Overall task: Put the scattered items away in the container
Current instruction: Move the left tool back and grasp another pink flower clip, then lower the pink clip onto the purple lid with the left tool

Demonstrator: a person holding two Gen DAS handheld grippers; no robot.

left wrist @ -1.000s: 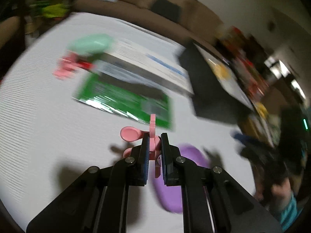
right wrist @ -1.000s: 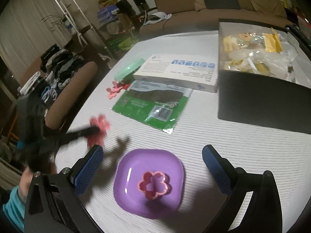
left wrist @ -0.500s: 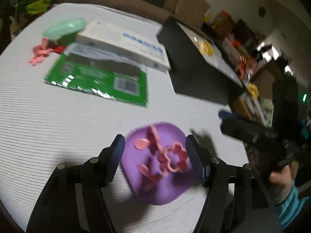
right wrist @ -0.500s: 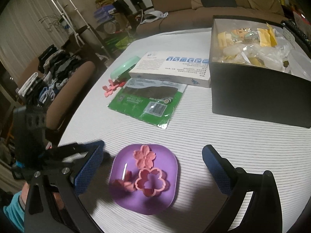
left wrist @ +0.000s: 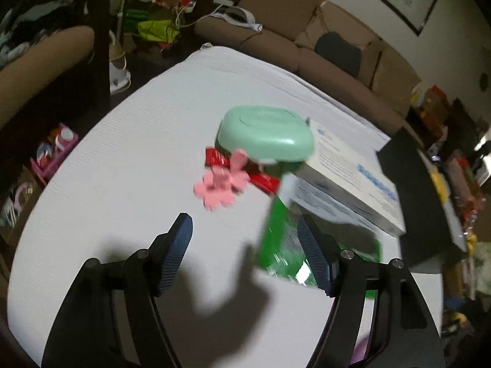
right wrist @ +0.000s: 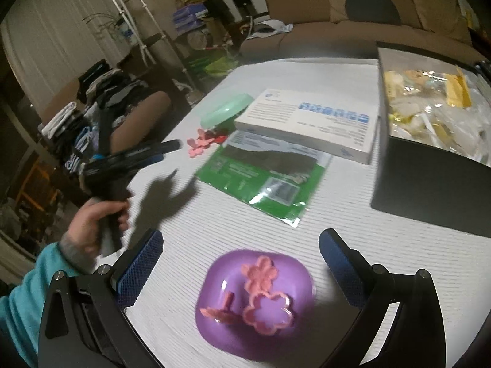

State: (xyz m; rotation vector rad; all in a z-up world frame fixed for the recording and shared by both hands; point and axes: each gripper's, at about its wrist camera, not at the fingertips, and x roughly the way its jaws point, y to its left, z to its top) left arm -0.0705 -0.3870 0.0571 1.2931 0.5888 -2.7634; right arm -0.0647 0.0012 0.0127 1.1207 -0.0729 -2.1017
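Observation:
My left gripper (left wrist: pixel 245 239) is over bare tablecloth, its jaws opening with nothing between them. It points at loose pink flower pieces (left wrist: pixel 222 184) lying by a red wrapper (left wrist: pixel 264 181) and a mint green lid (left wrist: pixel 267 136). The right wrist view shows that gripper (right wrist: pixel 165 150) held by a hand in a teal sleeve, just short of the pink flowers (right wrist: pixel 199 144). My right gripper (right wrist: pixel 241 239) hangs open and empty over the purple dish (right wrist: pixel 214 276). The dish holds a pink flower stamp (right wrist: pixel 260 273), a flower cutter ring (right wrist: pixel 270 312) and a tipped stamp (right wrist: pixel 221 311).
A green packet (right wrist: pixel 264 178) lies mid-table, partly under a white box (right wrist: pixel 310 122). A black bin (right wrist: pixel 429 190) full of packets stands at the right. The table edge curves along the left, with a chair and laundry beyond; a brown sofa is behind.
My left gripper let the pink flower piece go into the purple dish, opened, and swung left to the pink flowers by the mint lid. The right gripper drifted slightly nearer the dish.

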